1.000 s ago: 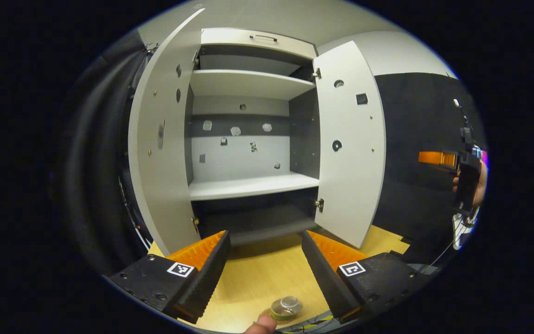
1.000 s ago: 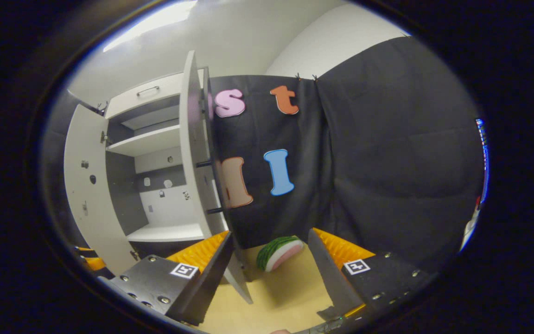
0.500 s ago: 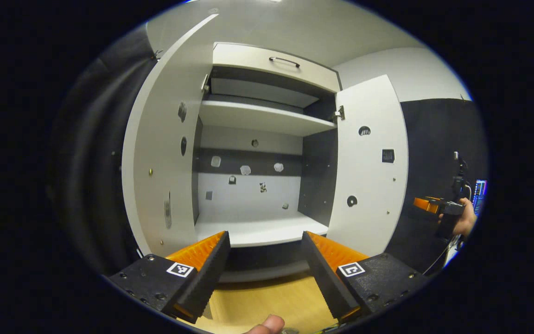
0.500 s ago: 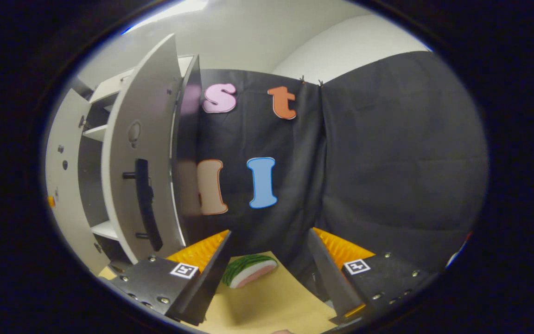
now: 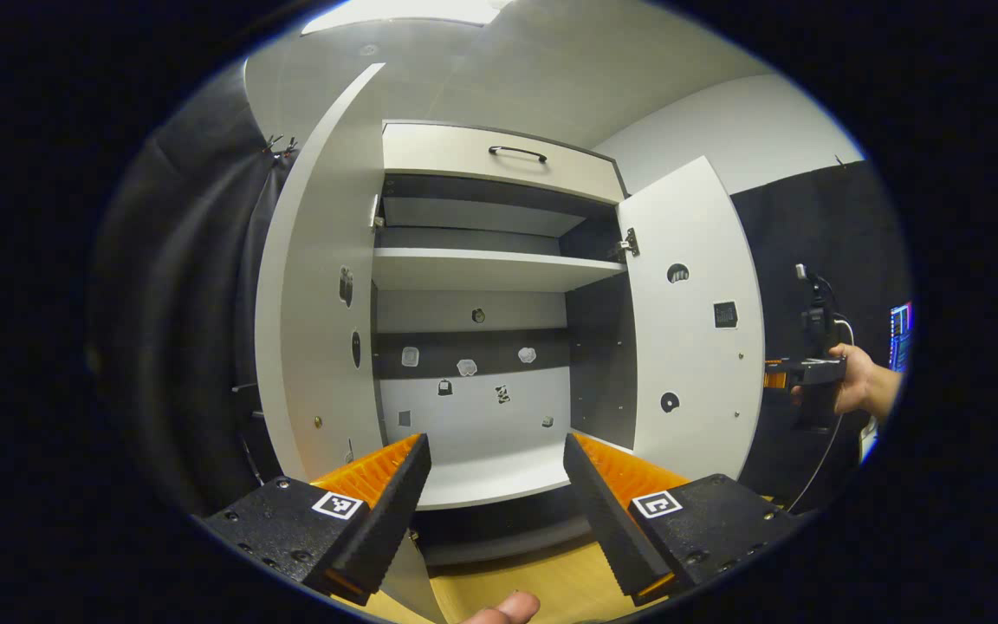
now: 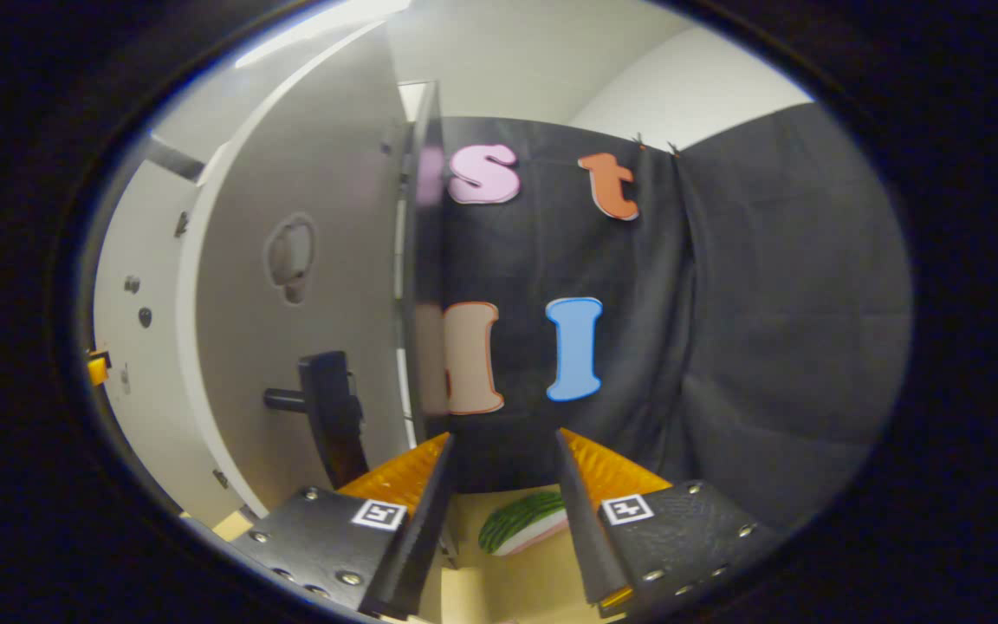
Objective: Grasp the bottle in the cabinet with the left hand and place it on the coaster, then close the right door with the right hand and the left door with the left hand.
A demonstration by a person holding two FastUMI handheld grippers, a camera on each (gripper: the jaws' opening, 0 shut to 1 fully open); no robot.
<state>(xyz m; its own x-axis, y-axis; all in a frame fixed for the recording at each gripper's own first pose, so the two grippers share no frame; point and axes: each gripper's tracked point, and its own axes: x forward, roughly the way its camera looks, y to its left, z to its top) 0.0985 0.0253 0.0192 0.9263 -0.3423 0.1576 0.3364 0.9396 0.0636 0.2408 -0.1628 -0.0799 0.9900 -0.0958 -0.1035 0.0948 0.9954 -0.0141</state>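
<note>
- While both doors stand open, left gripper [image 5: 492, 503] faces cabinet [image 5: 499, 165], jaws wide apart, empty; right door [image 5: 694, 321] swung out, right gripper [image 5: 774, 374] beyond it.
- Right gripper view: jaws apart, empty, beside door handle [image 6: 330, 412]; watermelon slice [image 6: 521, 524] on worktop [image 6: 499, 594].

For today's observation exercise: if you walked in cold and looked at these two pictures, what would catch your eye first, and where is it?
In the left gripper view, the cabinet stands wide open in the middle, both doors swung out and its shelves bare. In the right gripper view, the right door looms close on the left, its dark handle just above the right gripper, whose jaws are open. A watermelon-slice toy lies on the table between them.
</note>
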